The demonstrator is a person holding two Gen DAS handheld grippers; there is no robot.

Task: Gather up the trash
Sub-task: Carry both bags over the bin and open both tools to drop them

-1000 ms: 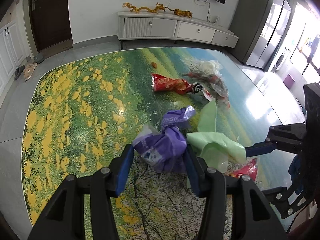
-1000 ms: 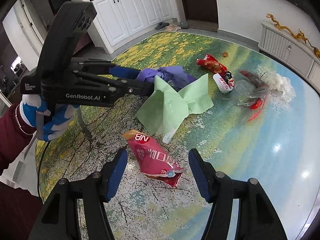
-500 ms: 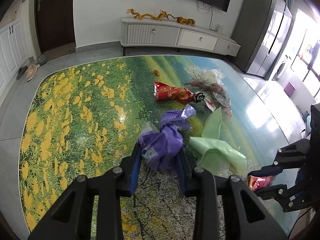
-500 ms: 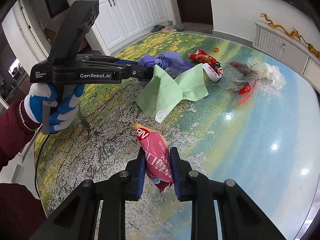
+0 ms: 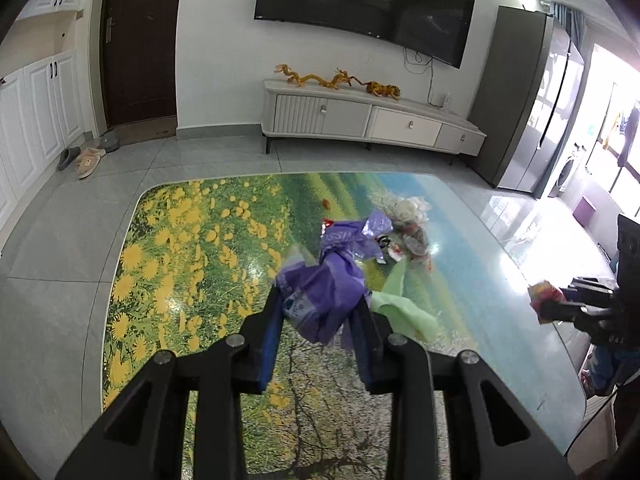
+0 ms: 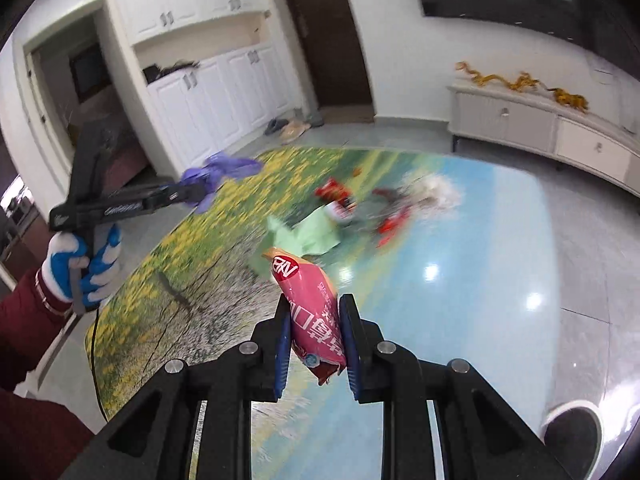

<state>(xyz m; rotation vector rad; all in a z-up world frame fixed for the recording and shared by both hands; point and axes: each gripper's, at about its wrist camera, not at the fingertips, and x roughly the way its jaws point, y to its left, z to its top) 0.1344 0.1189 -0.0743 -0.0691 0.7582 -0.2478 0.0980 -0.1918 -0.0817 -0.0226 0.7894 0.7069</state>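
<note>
My left gripper [image 5: 320, 300] is shut on a crumpled purple plastic bag [image 5: 328, 280], held up off the table [image 5: 180, 264]. The right wrist view shows that same gripper [image 6: 196, 194] at the left with the purple bag [image 6: 224, 170] in its tips. My right gripper [image 6: 314, 320] is shut on a pink snack packet [image 6: 310, 304], lifted above the table [image 6: 460, 264]. At the right edge of the left wrist view, the right gripper [image 5: 556, 306] carries the packet [image 5: 542, 294]. A green bag [image 5: 404, 308] [image 6: 310, 234] lies flat on the table.
More litter lies at the table's far side: a red wrapper [image 6: 334, 192], clear crumpled plastic [image 5: 414, 236] and white paper [image 5: 410, 206]. A white cabinet [image 5: 360, 116] stands by the wall. A gloved hand [image 6: 80, 264] with a dark red sleeve holds the left gripper.
Both grippers closed on their pieces, the left on the purple bag and the right on the pink packet, then rose from the table and drew back from the pile.
</note>
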